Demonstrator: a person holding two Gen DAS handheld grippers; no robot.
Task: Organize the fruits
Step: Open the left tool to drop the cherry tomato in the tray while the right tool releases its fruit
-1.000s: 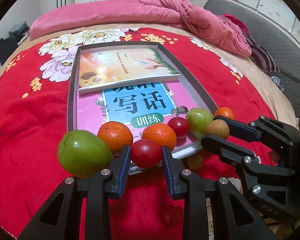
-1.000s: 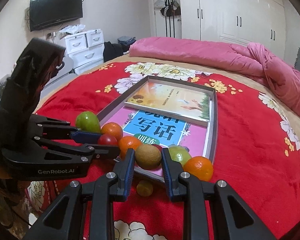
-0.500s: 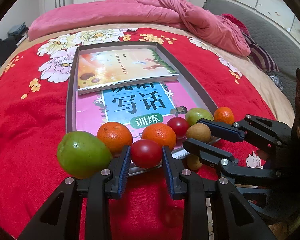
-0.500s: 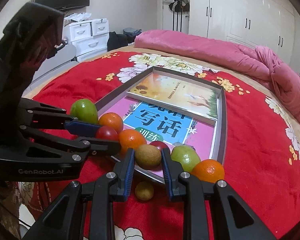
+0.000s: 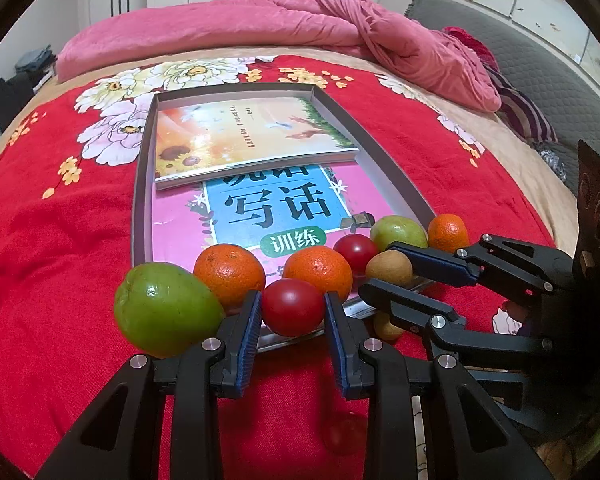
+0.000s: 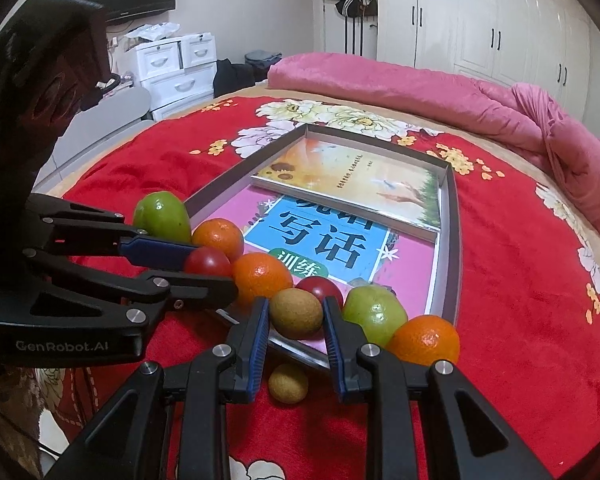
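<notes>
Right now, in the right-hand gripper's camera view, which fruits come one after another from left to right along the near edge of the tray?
Green fruit → orange → red tomato → orange → brown fruit held in the right gripper → green fruit → orange.

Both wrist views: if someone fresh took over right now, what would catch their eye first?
Probably the two grips: the left gripper is shut on a red tomato, and the right gripper is shut on a brown kiwi, both at the near edge of the grey tray. Next, the line of oranges and green fruit along that edge, on the red floral bedspread, with two books in the tray.
</notes>
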